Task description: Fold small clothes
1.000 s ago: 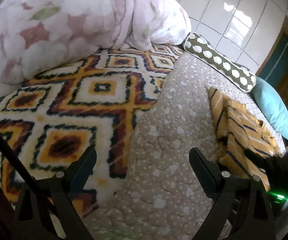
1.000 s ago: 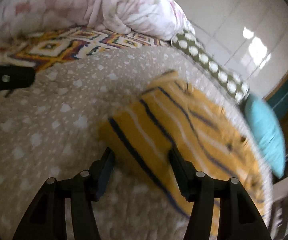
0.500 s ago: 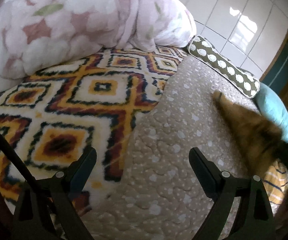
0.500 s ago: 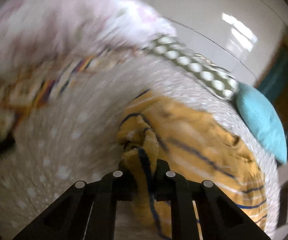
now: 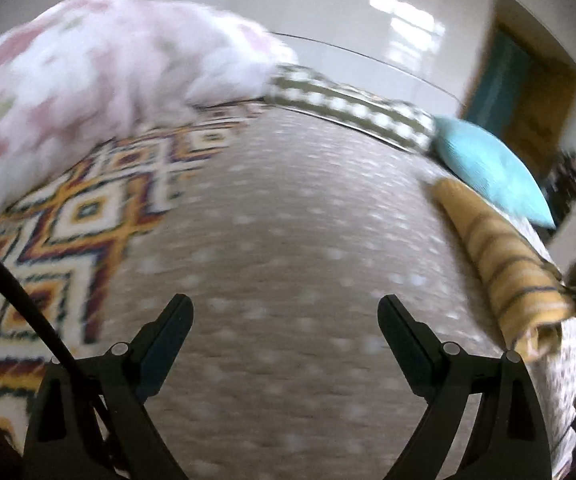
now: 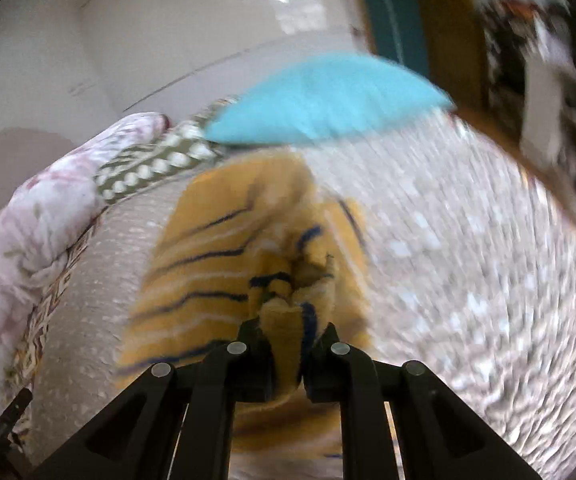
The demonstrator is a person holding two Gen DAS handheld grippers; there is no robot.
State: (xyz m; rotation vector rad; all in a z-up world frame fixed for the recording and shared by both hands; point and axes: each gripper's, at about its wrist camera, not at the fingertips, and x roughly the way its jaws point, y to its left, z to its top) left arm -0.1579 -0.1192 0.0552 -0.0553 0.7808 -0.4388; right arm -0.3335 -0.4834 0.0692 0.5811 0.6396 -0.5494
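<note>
A small yellow garment with dark blue and white stripes (image 6: 224, 248) is bunched up in the right wrist view. My right gripper (image 6: 288, 332) is shut on a fold of it, and the cloth trails away over the grey dotted bedspread (image 6: 468, 272). In the left wrist view the same garment (image 5: 504, 264) hangs stretched at the right edge, pulled off the bed. My left gripper (image 5: 284, 320) stands wide open above bare bedspread (image 5: 280, 208), with nothing between its fingers. Both views are blurred by motion.
A pink floral duvet (image 5: 100, 80) is heaped at the back left over a diamond-patterned blanket (image 5: 72, 216). A green spotted bolster (image 5: 348, 104) and a turquoise pillow (image 5: 488, 168) lie along the far edge. A glossy wall and a door stand behind.
My right gripper has shut on the striped garment, rolled, and swung it off to the right, lifting it from its flat place. My left gripper, still open, has moved right over the bedspread.
</note>
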